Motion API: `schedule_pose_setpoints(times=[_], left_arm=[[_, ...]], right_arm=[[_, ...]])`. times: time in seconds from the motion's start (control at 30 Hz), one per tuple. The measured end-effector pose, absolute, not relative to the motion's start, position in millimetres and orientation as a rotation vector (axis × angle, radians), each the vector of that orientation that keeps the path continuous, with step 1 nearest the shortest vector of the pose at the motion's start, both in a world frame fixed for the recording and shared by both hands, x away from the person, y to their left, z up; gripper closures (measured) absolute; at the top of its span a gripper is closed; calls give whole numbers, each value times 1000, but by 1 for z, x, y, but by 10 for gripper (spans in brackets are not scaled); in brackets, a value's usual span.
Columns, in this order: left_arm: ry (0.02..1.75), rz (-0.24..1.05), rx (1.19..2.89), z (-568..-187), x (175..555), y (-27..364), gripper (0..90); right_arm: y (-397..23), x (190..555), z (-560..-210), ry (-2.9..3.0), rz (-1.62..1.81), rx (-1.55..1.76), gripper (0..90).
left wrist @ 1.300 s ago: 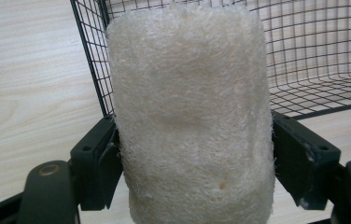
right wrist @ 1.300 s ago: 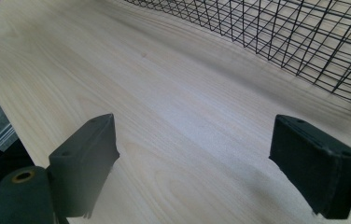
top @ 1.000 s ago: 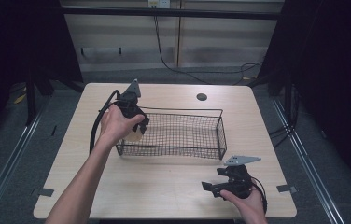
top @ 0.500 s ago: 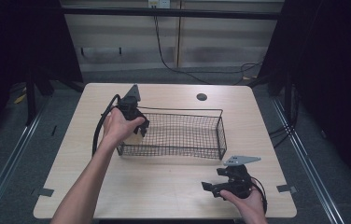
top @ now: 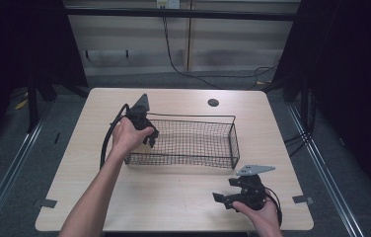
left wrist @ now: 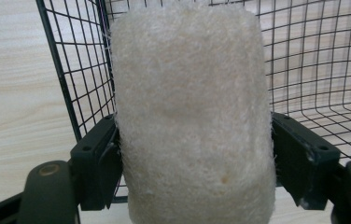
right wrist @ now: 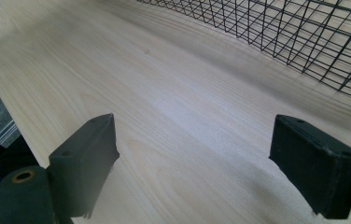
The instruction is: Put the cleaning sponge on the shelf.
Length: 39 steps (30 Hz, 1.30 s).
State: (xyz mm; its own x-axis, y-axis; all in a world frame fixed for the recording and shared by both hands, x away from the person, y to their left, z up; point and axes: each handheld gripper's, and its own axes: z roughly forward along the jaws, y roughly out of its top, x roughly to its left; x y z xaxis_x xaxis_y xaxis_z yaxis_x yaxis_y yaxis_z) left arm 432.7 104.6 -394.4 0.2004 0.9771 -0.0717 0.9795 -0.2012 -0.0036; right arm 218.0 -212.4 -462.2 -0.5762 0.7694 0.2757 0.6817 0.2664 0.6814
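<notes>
A: Sponge (left wrist: 194,116) status? We need the axis first.

B: Left gripper view has it as a fuzzy cream block. Its long axis runs along the jaws, so it points away from the camera toward the basket (left wrist: 313,60). The far end is at the top of that view and the near end drops below the bottom edge.

A: And the grip?

B: Our left gripper (left wrist: 194,158) is pinching it. One jaw presses on each long side at roughly mid-length. The sides look slightly squeezed at the pads.

A: Where is it relative to the basket?

B: At the basket's left end. In the left gripper view the wire wall sits right behind the sponge and the mesh floor runs off to the right. We can't tell whether the sponge touches the wire. From the high view the left gripper (top: 144,129) is at the basket's (top: 193,143) left end with the hand over it, so the sponge is hidden there.

A: And our right side?

B: Right gripper (top: 235,195) is spread wide, with nothing between the jaws. It's low over the table (top: 173,202), near the front right corner, well apart from the basket. Right gripper view has bare wood between the jaws and the basket (right wrist: 281,32) across the top right.
</notes>
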Motion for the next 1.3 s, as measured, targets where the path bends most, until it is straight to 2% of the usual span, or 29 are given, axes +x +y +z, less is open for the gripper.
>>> schedule_pose_setpoints(times=[0.2,0.43,0.87,1.3], left_arm=[[1970,-109,2388,-401,434,107,248],[1991,-67,2405,-413,436,103,248],[2006,-131,2416,-430,438,103,245],[2033,-76,2427,-437,437,99,241]], right_arm=[[-212,218,-462,2411,1206,1388,146],[-212,218,-462,2416,1208,1387,145],[-212,218,-463,2421,1210,1383,145],[-211,218,-462,2420,1213,1383,146]])
